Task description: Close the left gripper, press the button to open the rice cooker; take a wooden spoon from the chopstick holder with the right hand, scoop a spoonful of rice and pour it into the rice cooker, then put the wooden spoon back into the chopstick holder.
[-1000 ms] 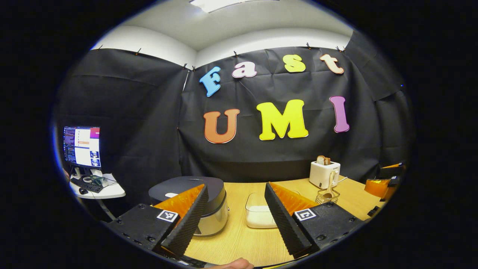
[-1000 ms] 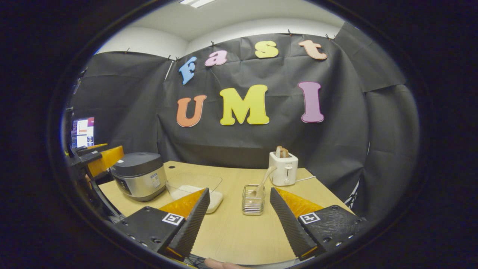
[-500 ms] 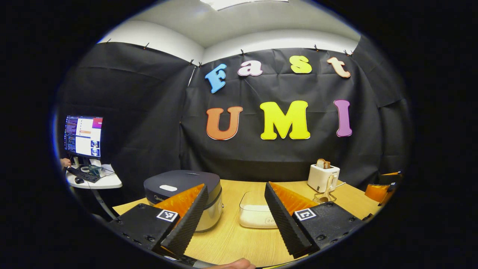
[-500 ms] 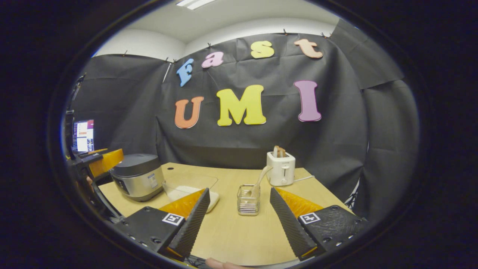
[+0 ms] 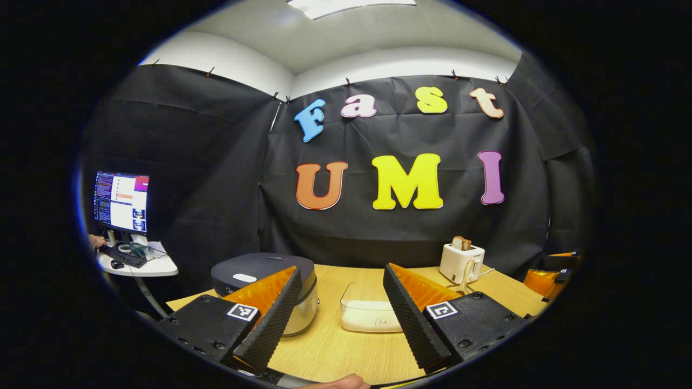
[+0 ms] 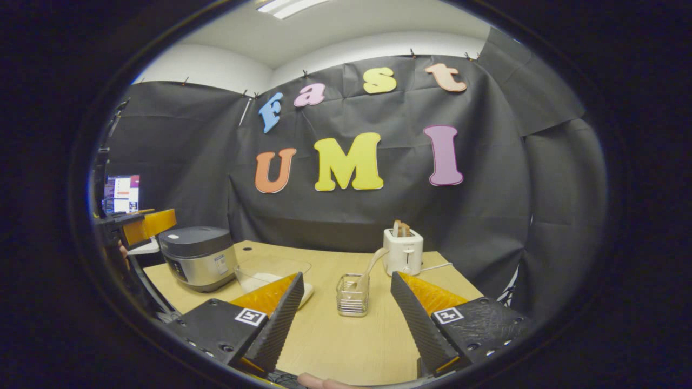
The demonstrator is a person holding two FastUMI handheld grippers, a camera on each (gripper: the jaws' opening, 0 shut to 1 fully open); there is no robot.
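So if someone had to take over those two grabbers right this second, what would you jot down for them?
Left gripper: open, empty, held in front of the rice cooker.
Right gripper: open, empty, facing the chopstick holder.
Cooker lid is shut. Wooden spoon stands in the holder. Rice container sits between cooker and holder.
Done: nothing yet.
Left: close the left fingers, press the button, take the spoon, scoop rice into the cooker, return the spoon.

Cooker (image 6: 199, 262), lid shut, stands near the surface's left edge. Clear rice tub (image 6: 270, 274) sits just right of it. Wire holder (image 6: 352, 294) holds the spoon (image 6: 369, 267), tilted, mid-surface.
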